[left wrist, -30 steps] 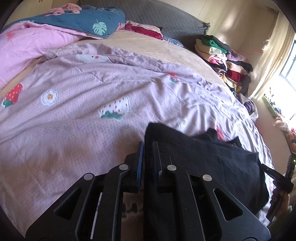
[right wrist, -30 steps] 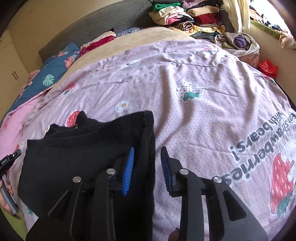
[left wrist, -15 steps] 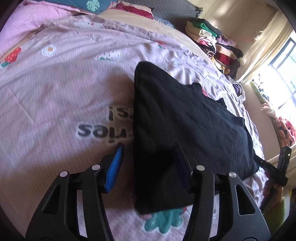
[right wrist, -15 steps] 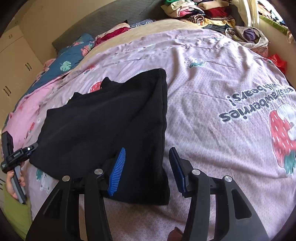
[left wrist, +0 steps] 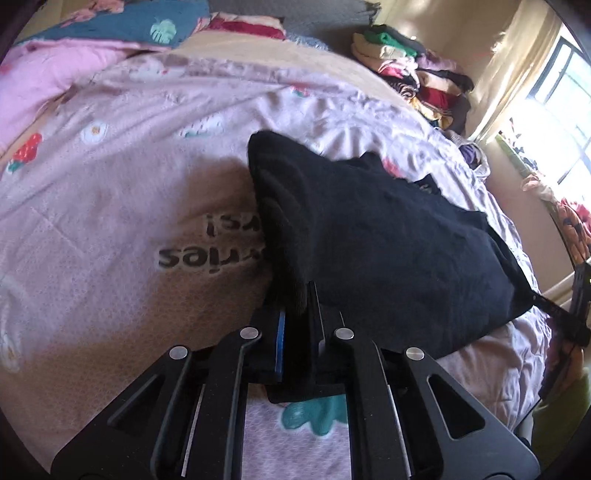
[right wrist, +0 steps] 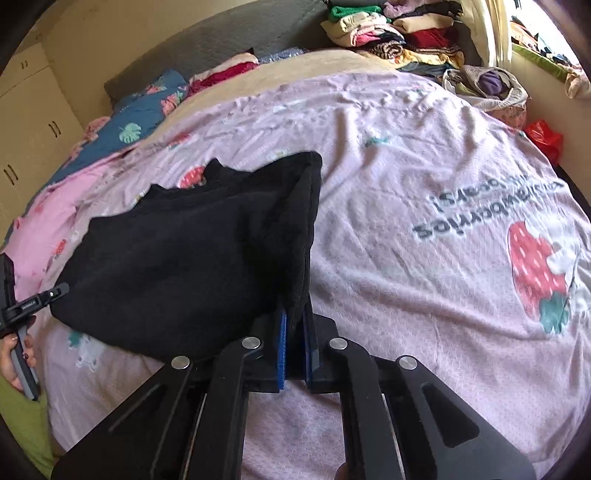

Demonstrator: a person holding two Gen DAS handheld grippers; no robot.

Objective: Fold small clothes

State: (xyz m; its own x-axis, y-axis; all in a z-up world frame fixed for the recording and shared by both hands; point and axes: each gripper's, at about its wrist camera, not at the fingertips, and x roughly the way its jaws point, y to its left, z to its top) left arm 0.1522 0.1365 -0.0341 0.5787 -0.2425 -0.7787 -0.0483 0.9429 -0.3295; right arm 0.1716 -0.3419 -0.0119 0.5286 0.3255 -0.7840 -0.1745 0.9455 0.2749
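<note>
Left wrist view first: the left gripper (left wrist: 297,314) has its jaws drawn together on the near edge of the black garment (left wrist: 388,236), with dark cloth pinched between the blue pad and the other finger. In the right wrist view the right gripper (right wrist: 294,325) is likewise clamped on a near corner of the same garment (right wrist: 192,251), with a strip of fabric caught between its blue pads.

Outward from both tools, the garment lies on the pink strawberry-print bedspread (right wrist: 424,177) at the near side of the bed, its body spreading away toward the far side. It looks already doubled over at least once: stacked layers show along its right edge in the right wrist view. I judge the folding to be partly done, with both near corners held for a further fold or for squaring up; smoothing and setting it aside seem left to do.

At the far right corner of the bed sits a pile of folded clothes (right wrist: 399,33). Whether that pile belongs to this task I cannot tell.

What kind of garment this is stays unclear, since the black fabric swallows seams and shape. How many layers each gripper holds is hidden, and the garment's nearest hem is covered by the tools.
</note>
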